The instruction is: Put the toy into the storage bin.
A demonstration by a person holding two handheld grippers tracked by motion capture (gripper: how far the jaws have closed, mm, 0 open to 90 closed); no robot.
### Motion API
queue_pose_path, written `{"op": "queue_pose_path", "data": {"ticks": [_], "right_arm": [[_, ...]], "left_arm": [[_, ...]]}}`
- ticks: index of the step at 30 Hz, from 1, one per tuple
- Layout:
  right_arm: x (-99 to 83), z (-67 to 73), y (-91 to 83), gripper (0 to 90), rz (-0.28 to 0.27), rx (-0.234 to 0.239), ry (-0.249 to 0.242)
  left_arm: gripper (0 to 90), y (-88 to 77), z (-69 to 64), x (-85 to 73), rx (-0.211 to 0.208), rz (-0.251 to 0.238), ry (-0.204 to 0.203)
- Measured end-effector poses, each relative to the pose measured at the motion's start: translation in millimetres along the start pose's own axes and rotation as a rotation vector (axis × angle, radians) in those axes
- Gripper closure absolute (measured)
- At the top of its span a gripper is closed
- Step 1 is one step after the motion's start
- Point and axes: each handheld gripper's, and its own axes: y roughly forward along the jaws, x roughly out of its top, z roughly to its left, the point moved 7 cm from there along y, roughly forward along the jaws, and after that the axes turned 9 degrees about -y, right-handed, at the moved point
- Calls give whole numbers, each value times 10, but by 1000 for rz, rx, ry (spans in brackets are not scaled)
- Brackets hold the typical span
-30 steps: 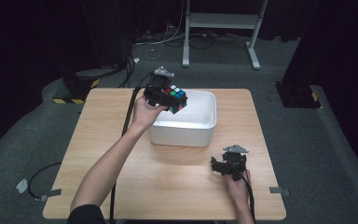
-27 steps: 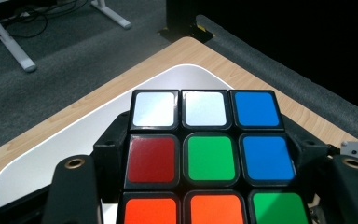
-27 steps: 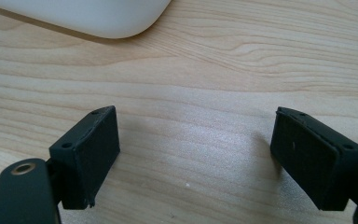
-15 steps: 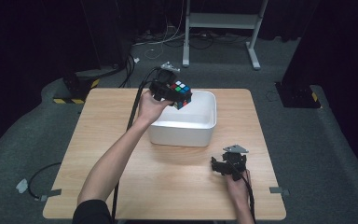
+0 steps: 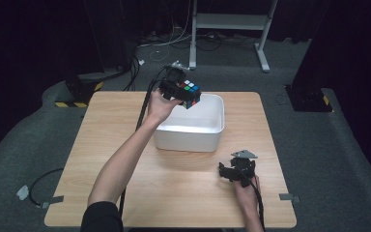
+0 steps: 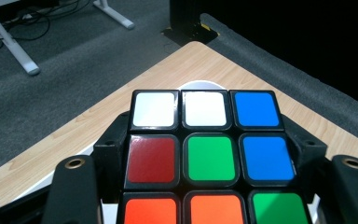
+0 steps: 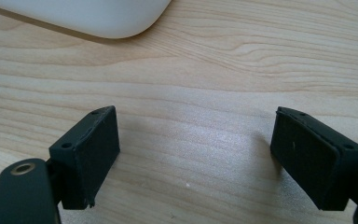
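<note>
A colour-tiled puzzle cube (image 5: 189, 94) (image 6: 204, 154) is clamped between the jaws of my left gripper (image 5: 176, 89) (image 6: 205, 186), held in the air over the far left corner of the white bin (image 5: 207, 135). White, blue, red, green and orange tiles face the left gripper view. Down at the near right of the table, my right gripper (image 5: 233, 171) (image 7: 196, 156) rests low over bare wood, its jaws wide open and empty, just in front of the bin's rounded corner (image 7: 98, 18).
The wooden table (image 5: 125, 193) stands on grey carpet with dark surroundings. Cables trail from the far left corner across the floor. A white metal stand (image 5: 232, 21) sits behind the table. A black base (image 5: 309, 99) lies off the right far corner.
My left hand has carried the cube to the right and a little farther away, over the bin's corner. The right gripper has stayed put.
</note>
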Motion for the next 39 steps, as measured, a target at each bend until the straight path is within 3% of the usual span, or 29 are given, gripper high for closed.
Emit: {"op": "queue_pose_path", "data": {"ticks": [11,25,39], "right_arm": [[1,-1,2,154,0,1,-2],[2,-3,3,153,-1,0,-4],[2,-3,3,153,-1,0,-4]], "left_arm": [[336,197,121,26,14,-2,-28],[336,482,197,-59,29,65,-23],[337,739,236,-188,37,108,-62]]}}
